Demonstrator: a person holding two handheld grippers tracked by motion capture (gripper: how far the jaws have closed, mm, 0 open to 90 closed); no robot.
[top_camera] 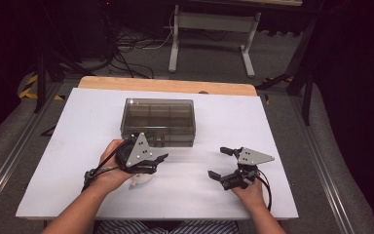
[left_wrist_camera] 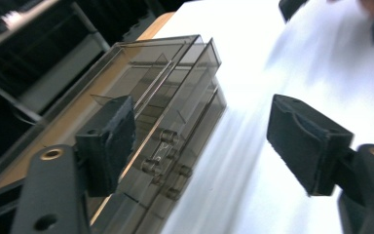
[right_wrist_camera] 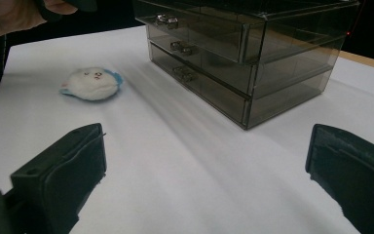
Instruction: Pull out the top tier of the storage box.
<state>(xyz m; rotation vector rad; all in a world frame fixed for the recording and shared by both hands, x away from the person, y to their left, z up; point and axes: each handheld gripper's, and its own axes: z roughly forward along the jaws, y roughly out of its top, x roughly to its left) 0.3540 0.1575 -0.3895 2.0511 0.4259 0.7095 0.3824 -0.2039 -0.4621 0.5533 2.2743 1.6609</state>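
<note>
A smoky clear drawer box stands at the middle back of the white table, its three drawers shut and facing me. A small white plush toy with a blue edge lies in front of the box; in the high view the plush toy peeks out under my left hand. My left gripper hovers just before the box front, pointing right, open with nothing between its pads. Farther right, my right gripper is low over the table, open and empty, aimed at the box and the toy.
The white table top has a wooden strip along its back edge. Behind it stand a white-legged desk and loose cables on the floor. My left hand shows in the right gripper view's top left corner.
</note>
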